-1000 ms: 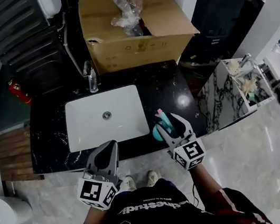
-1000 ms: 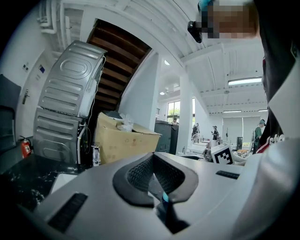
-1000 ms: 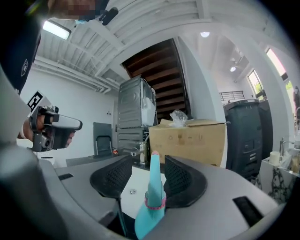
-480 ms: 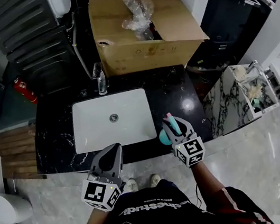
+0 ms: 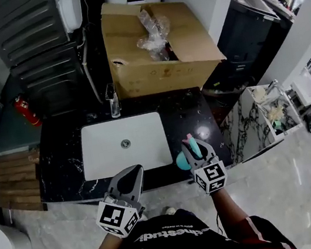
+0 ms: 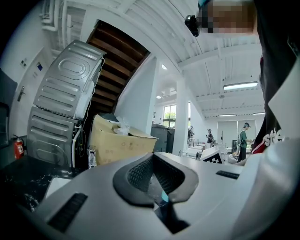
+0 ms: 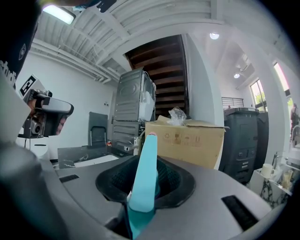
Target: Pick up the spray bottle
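The spray bottle (image 5: 182,160) is teal with a pink nozzle tip and stands at the front right of the black marble counter (image 5: 62,167). My right gripper (image 5: 194,146) has its jaws closing on the bottle's head, and both pads press against it. In the right gripper view the teal spray bottle head (image 7: 145,173) rises between the dark pads of the right gripper (image 7: 151,164). My left gripper (image 5: 132,174) hovers at the counter's front edge, shut and holding nothing. The left gripper (image 6: 153,158) shows its pads together in its own view.
A white sink (image 5: 104,156) is set in the counter, with a faucet (image 5: 113,101) behind it. A big open cardboard box (image 5: 156,61) stands at the back. A red fire extinguisher (image 5: 24,111) sits at the left, and a small marble side table (image 5: 243,117) at the right.
My right gripper's jaws, wide open around the bottle a second ago, have closed onto its head. The left gripper has stayed where it was.
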`<action>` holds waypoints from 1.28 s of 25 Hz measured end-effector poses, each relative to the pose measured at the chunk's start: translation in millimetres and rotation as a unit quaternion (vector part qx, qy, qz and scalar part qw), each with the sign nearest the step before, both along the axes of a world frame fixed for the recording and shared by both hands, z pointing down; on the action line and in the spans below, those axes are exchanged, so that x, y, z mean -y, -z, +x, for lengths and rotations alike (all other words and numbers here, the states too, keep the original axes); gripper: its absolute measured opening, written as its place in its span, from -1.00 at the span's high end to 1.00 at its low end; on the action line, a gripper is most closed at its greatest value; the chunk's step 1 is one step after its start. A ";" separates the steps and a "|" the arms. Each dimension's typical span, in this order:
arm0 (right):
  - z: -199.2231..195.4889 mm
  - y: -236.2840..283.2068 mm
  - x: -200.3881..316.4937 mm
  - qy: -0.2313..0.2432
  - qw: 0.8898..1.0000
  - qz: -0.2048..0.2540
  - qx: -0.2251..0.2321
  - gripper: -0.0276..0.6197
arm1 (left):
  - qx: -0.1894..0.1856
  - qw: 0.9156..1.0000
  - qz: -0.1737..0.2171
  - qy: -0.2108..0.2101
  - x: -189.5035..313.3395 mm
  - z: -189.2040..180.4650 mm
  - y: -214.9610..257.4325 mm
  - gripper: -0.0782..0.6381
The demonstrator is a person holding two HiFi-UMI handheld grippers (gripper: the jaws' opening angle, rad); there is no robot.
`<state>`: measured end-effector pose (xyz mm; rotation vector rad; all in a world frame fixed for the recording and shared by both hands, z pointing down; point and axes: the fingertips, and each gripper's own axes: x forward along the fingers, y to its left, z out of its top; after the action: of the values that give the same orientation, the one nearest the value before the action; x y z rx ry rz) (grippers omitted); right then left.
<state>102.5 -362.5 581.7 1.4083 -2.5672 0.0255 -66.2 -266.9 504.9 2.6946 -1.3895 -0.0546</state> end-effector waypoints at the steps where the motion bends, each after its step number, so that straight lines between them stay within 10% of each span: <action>1: -1.9 4.5 -1.9 0.000 1.000 0.004 -0.003 0.52 | 0.001 1.000 0.001 -0.004 0.0 0.6 0.5 0.74; 32: -83.3 101.4 -107.3 0.010 0.999 0.012 0.037 0.52 | 0.003 0.999 0.032 -0.018 -16.4 -3.5 10.5 0.74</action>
<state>19.2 -255.1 480.3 1.4154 -2.6494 0.0434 -69.7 -250.6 494.4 2.7717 -1.3638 -0.0896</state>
